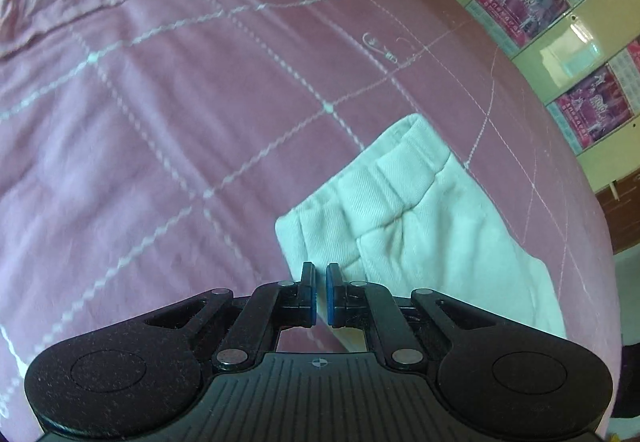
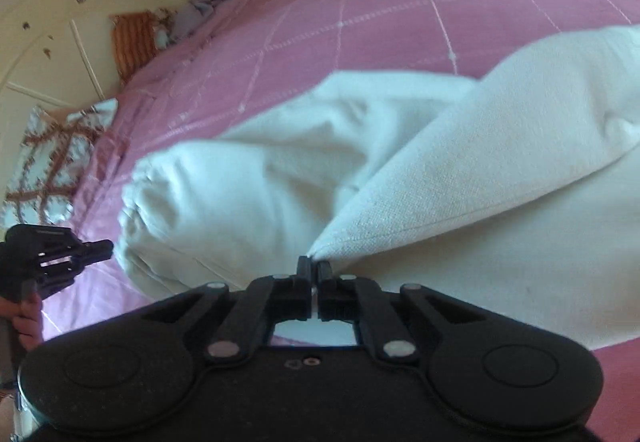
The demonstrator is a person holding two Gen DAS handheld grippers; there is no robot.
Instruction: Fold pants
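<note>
Right wrist view: right gripper (image 2: 314, 266) pinches a raised corner of the white pants (image 2: 280, 177) | left gripper (image 1: 321, 274) closed at the waistband edge, grip on cloth unclear | pants lie rumpled on the pink bedspread (image 1: 160, 121) | soft, light, limp twill; likely sags, so best held at hem corners and waistband.

The pants (image 1: 404, 209) lie on the bedspread (image 1: 160, 101), cupboards (image 1: 592, 25) behind.

White pants (image 1: 404, 209), pink bedspread (image 1: 160, 121) w/ white grid.
</note>
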